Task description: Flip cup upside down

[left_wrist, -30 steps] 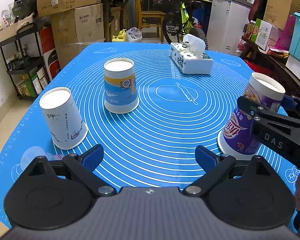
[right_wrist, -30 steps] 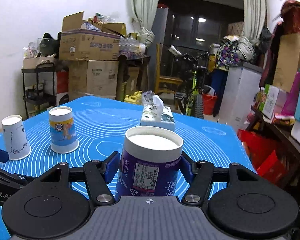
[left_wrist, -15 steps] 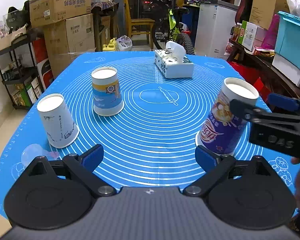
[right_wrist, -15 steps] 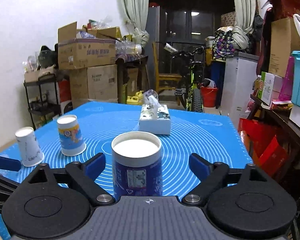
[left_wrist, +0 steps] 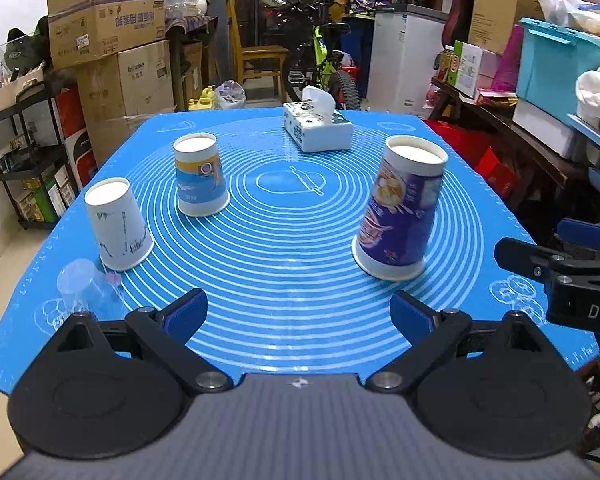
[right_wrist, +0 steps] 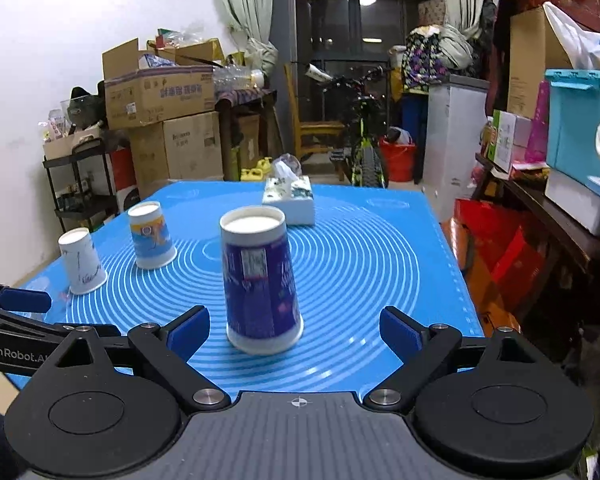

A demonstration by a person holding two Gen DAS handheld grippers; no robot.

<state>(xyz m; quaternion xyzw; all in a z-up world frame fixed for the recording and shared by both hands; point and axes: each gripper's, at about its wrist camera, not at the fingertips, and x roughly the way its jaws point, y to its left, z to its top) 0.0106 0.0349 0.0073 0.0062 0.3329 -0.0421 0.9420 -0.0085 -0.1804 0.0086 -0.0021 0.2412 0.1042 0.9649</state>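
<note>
Three paper cups stand upside down on the blue mat [left_wrist: 292, 280]. The purple cup [left_wrist: 400, 212] is at the right, the blue-and-yellow cup [left_wrist: 198, 180] at the back left, the white cup [left_wrist: 118, 226] at the left. In the right wrist view the purple cup [right_wrist: 260, 280] stands just ahead of my right gripper [right_wrist: 294, 330], which is open and empty, apart from the cup. My left gripper [left_wrist: 298, 316] is open and empty over the mat's near edge. The right gripper's side [left_wrist: 560, 276] shows at the right of the left wrist view.
A tissue box [left_wrist: 316, 128] sits at the mat's far side. A clear plastic cup [left_wrist: 80, 284] lies at the near left corner. Cardboard boxes [left_wrist: 108, 32], a bicycle [left_wrist: 324, 64] and shelves surround the table.
My right gripper opened, let go of the purple cup and drew back from it. The cup stays standing upside down on the mat. My left gripper also pulled back and rose.
</note>
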